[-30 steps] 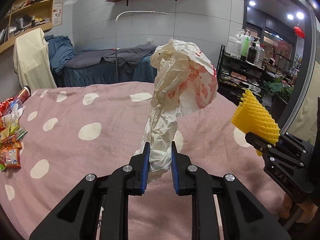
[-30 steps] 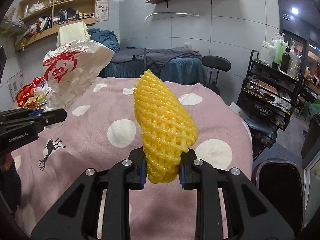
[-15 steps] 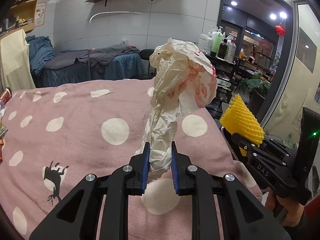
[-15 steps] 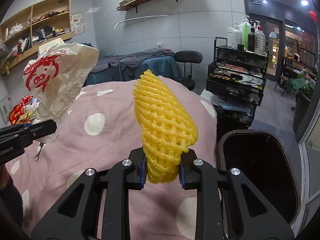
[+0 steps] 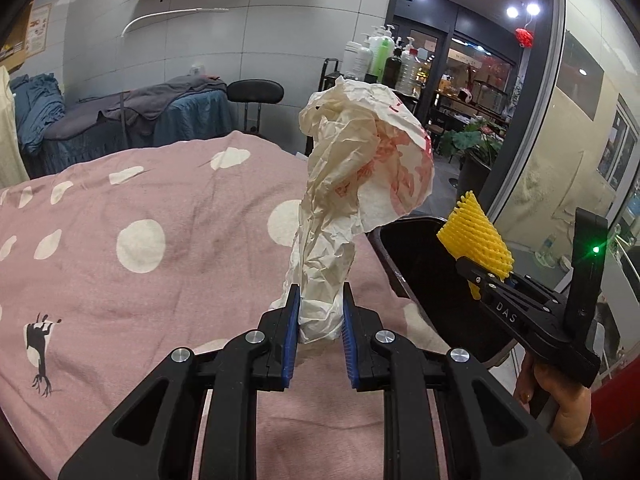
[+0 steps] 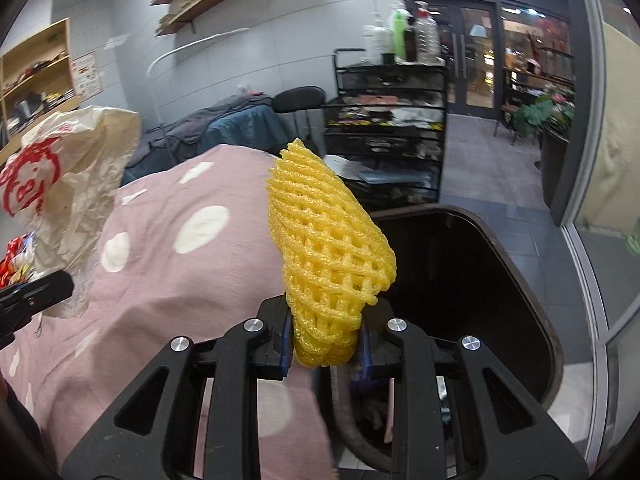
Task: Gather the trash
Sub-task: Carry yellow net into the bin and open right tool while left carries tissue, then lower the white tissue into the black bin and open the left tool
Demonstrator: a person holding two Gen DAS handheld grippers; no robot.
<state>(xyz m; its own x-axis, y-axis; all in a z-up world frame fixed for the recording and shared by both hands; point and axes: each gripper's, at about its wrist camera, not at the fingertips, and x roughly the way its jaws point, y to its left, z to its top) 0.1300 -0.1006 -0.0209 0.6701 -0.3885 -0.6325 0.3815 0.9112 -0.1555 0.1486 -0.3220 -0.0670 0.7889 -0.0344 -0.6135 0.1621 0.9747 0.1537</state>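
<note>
Bin (image 6: 472, 264) nearer, crumpled bag (image 5: 360, 168), foam net (image 6: 328, 252)

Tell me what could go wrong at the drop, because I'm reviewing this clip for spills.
The crumpled paper bag in the left tool hangs over the pink spotted cover, short of the black bin, so releasing now would likely miss. The yellow foam net in the right tool sits near the rim and, being light, might snag on the pads.

Left gripper (image 5: 319, 326) clamping crumpled paper bag (image 5: 356, 184), black bin (image 5: 404, 256) beside
</note>
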